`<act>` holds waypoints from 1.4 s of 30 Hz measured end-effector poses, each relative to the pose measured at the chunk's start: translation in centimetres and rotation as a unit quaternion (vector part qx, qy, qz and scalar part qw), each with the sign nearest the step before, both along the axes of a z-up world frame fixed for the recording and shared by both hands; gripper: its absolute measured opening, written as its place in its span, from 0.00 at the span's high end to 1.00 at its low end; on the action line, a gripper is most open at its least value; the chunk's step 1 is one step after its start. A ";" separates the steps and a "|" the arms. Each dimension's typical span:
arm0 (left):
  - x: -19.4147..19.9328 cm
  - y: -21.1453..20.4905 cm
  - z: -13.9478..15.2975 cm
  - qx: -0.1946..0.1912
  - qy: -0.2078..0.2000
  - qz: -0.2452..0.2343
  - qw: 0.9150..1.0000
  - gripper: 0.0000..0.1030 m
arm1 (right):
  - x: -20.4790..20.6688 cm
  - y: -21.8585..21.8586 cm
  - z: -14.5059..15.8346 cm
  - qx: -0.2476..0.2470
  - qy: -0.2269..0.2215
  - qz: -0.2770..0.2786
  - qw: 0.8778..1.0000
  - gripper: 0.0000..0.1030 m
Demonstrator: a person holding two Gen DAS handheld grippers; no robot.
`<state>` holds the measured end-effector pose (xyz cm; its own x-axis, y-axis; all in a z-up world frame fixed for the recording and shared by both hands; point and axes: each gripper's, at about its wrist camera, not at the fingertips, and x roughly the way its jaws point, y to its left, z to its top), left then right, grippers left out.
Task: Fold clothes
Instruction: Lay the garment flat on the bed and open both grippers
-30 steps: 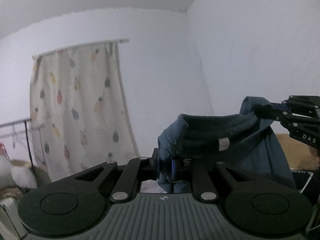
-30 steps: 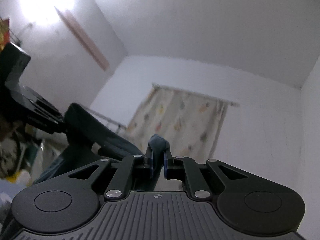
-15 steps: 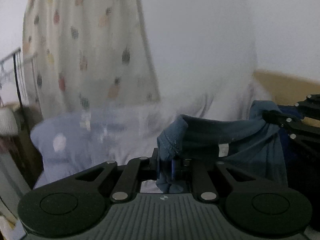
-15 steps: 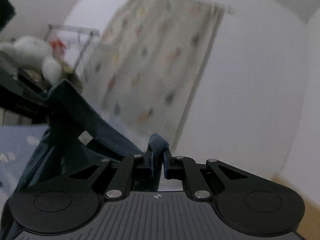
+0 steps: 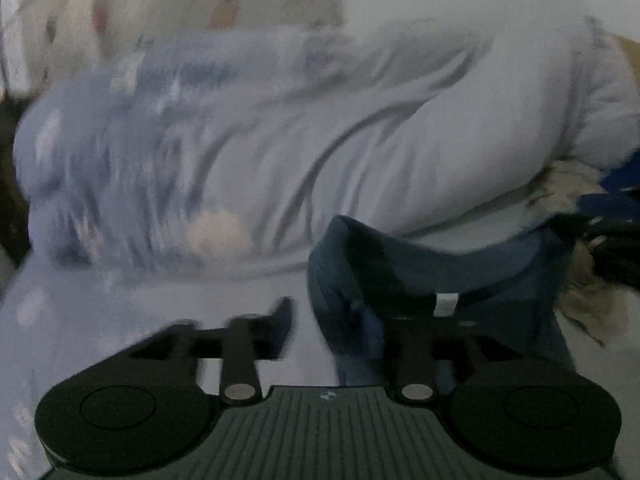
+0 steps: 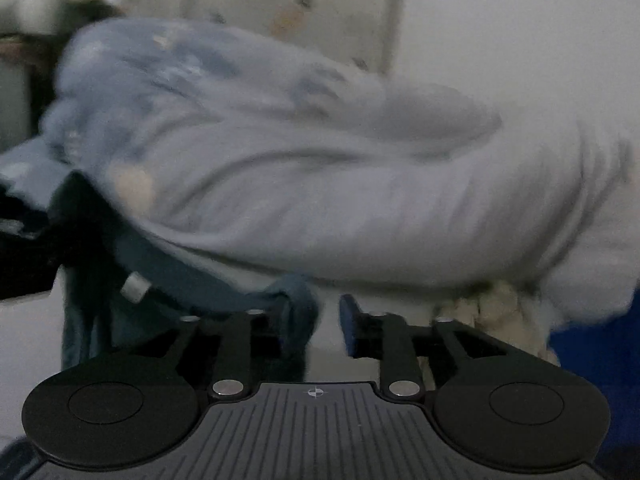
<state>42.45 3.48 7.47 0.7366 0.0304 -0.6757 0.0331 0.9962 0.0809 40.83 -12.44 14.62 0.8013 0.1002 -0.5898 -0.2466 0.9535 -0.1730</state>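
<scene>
A dark blue garment (image 5: 440, 280) with a small white neck label lies low on the pale bed sheet (image 5: 120, 320). My left gripper (image 5: 336, 328) is open; the garment's left shoulder drapes against its right finger (image 5: 404, 336). In the right wrist view the same garment (image 6: 180, 280) hangs over the left finger (image 6: 264, 328) of my right gripper (image 6: 320, 324), which is open with a clear gap. The other gripper shows as a dark shape at the frame edge in each view.
A big bundled pale blue and white duvet (image 5: 320, 140) lies just beyond the garment. A patterned curtain (image 6: 300, 8) hangs behind. A beige fluffy item (image 5: 580, 280) and deep blue fabric (image 6: 592, 360) lie to the right.
Both grippers swung down from facing the wall to the bed, lowering the garment onto the sheet. Both jaws, shut on the shoulders before, have opened.
</scene>
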 end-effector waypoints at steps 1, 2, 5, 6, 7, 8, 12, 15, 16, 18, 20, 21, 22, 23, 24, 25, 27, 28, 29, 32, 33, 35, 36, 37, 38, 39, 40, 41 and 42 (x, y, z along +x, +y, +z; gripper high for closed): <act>-0.6 0.2 -0.5 -0.012 -0.002 0.000 1.000 0.26 | 0.3 -0.1 -0.1 0.017 0.000 -0.011 1.000 0.51; -1.0 0.5 -0.9 -0.020 -0.007 -0.004 1.000 0.19 | 0.2 -0.3 -0.2 0.035 0.004 -0.015 0.999 0.26; -2.3 1.6 -1.6 -0.030 -0.008 -0.007 0.999 0.17 | -0.8 -0.3 -0.9 0.043 -0.004 0.014 0.999 0.17; -3.2 2.0 -1.6 -0.030 -0.008 -0.010 0.999 0.17 | -1.0 -0.1 -0.8 0.040 -0.014 0.018 0.999 0.17; -4.6 2.4 -1.3 -0.030 -0.011 -0.016 0.999 0.17 | -1.5 -0.1 -0.4 0.050 -0.024 0.020 0.998 0.16; -6.3 3.1 -0.8 -0.031 -0.020 -0.021 0.999 0.17 | -2.6 -0.4 0.1 0.063 -0.034 0.021 0.997 0.16; -14.8 6.2 2.2 -0.037 -0.056 -0.016 0.998 0.13 | -11.1 -2.7 2.5 0.145 -0.071 0.029 0.986 0.13; -21.5 9.2 5.0 -0.069 -0.075 -0.011 0.995 0.12 | -18.8 -4.4 4.3 0.194 -0.086 0.035 0.976 0.11; -24.0 9.9 6.1 -0.073 -0.084 -0.009 0.994 0.11 | -21.9 -4.9 4.8 0.202 -0.089 0.039 0.974 0.10; -28.8 11.0 8.5 -0.075 -0.104 -0.004 0.992 0.09 | -28.4 -6.1 6.6 0.217 -0.091 0.045 0.971 0.10; -34.1 12.0 11.3 -0.085 -0.128 0.004 0.988 0.07 | -34.7 -7.3 8.5 0.236 -0.093 0.050 0.966 0.09; -36.6 12.4 12.8 -0.094 -0.141 0.011 0.986 0.06 | -37.8 -8.2 9.7 0.249 -0.096 0.052 0.962 0.08; -39.3 12.6 14.4 -0.106 -0.152 0.014 0.983 0.06 | -40.8 -9.0 10.9 0.264 -0.096 0.055 0.958 0.08; -41.6 12.9 15.8 -0.116 -0.166 0.010 0.979 0.05 | -43.6 -10.0 12.2 0.277 -0.098 0.056 0.954 0.08; -44.0 13.2 17.3 -0.124 -0.181 0.006 0.976 0.00 | -46.1 -10.7 13.4 0.289 -0.103 0.056 0.950 0.07; -46.3 13.6 18.5 -0.130 -0.195 0.002 0.972 0.00 | -48.5 -11.4 14.6 0.297 -0.107 0.056 0.947 0.06; -50.6 14.7 20.7 -0.135 -0.215 -0.009 0.967 0.00 | -53.3 -12.7 16.8 0.297 -0.117 0.060 0.946 0.04; -52.3 15.0 21.2 -0.135 -0.218 -0.016 0.966 0.00 | -55.3 -12.9 17.8 0.288 -0.125 0.064 0.947 0.03; -53.9 15.2 21.5 -0.133 -0.218 -0.021 0.967 0.00 | -57.5 -12.9 18.7 0.276 -0.134 0.070 0.949 0.02; -57.8 15.6 21.0 -0.125 -0.208 -0.038 0.969 0.00 | -62.3 -12.6 20.0 0.249 -0.160 0.088 0.951 0.00; -58.3 15.5 20.0 -0.121 -0.198 -0.040 0.972 0.00 | -63.4 -12.4 20.1 0.249 -0.162 0.093 0.950 0.00; -59.1 15.4 16.9 -0.127 -0.160 -0.027 0.979 0.00 | -65.3 -12.3 19.8 0.253 -0.162 0.095 0.949 0.00; -59.4 15.3 15.3 -0.134 -0.138 -0.019 0.981 0.00 | -66.2 -12.3 19.5 0.254 -0.163 0.092 0.949 0.00; -59.9 15.2 13.8 -0.142 -0.120 -0.012 0.983 0.00 | -67.0 -12.3 19.1 0.253 -0.163 0.087 0.950 0.00; -60.4 15.0 12.4 -0.149 -0.104 -0.008 0.983 0.00 | -67.6 -12.1 18.6 0.249 -0.163 0.081 0.951 0.00; -60.9 14.9 11.1 -0.158 -0.091 -0.001 0.983 0.00 | -68.0 -11.9 18.0 0.244 -0.162 0.075 0.953 0.00; -61.1 14.8 9.9 -0.173 -0.078 0.008 0.982 0.00 | -68.4 -11.7 17.5 0.240 -0.159 0.069 0.955 0.00; -61.4 14.7 8.7 -0.189 -0.063 0.018 0.980 0.00 | -68.7 -11.6 17.0 0.239 -0.154 0.063 0.957 0.00; -61.5 14.7 7.7 -0.203 -0.049 0.026 0.978 0.00 | -68.9 -11.6 16.5 0.242 -0.150 0.060 0.957 0.00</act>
